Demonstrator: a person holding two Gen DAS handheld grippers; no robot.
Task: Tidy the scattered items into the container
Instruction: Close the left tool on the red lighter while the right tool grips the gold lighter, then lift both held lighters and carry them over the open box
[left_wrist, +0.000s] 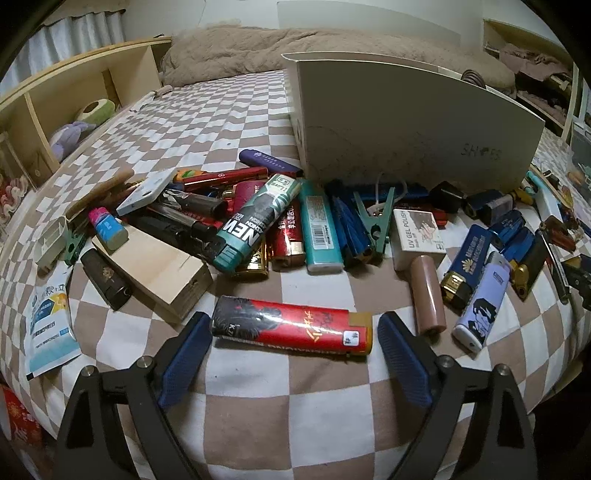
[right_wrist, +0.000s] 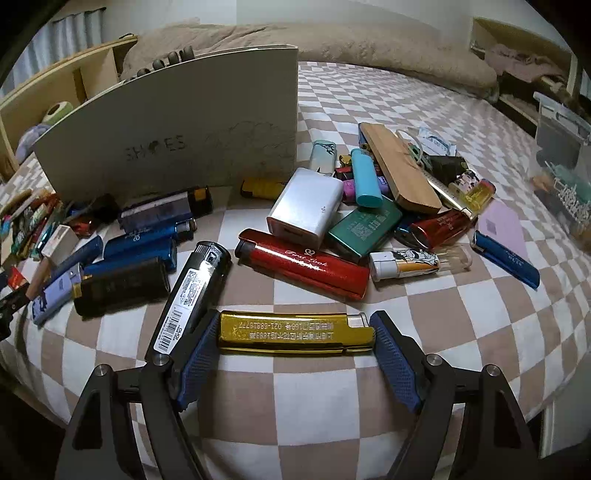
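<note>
Item: gold lighter, slim metallic body, engraved text along its face, cap end toward frame right. Location: bottom centre of the right wrist view, lying flat on the checked bedsheet, long axis running left to right across the frame, square to the line the tool points along. Tool state: right gripper clamped on the gold lighter end to end, one blue pad against each short end, so the grip runs along the length rather than across the width. Neighbour: black lighter with barcode label, lying diagonally and touching the outside of the left-hand finger. Destination: white shoebox, upper left of the same view, standing on the sheet beyond the scatter; its open top is not visible from here. Judgement: the lighter looks ready to be lifted and carried up and left to the box; an end-to-end hold on a smooth case could slip if it tilts. Second item: red lighter, printed sleeve, bottom centre of the left wrist view, also lying crosswise, slightly slanted down to the right. Tool state: left gripper spread apart, its pads flanking the two ends with a small gap showing on the right side, nothing pressed. Destination from this side: the shoebox sits upper right. Nearer hand: each lighter belongs to the gripper already astride it.
</note>
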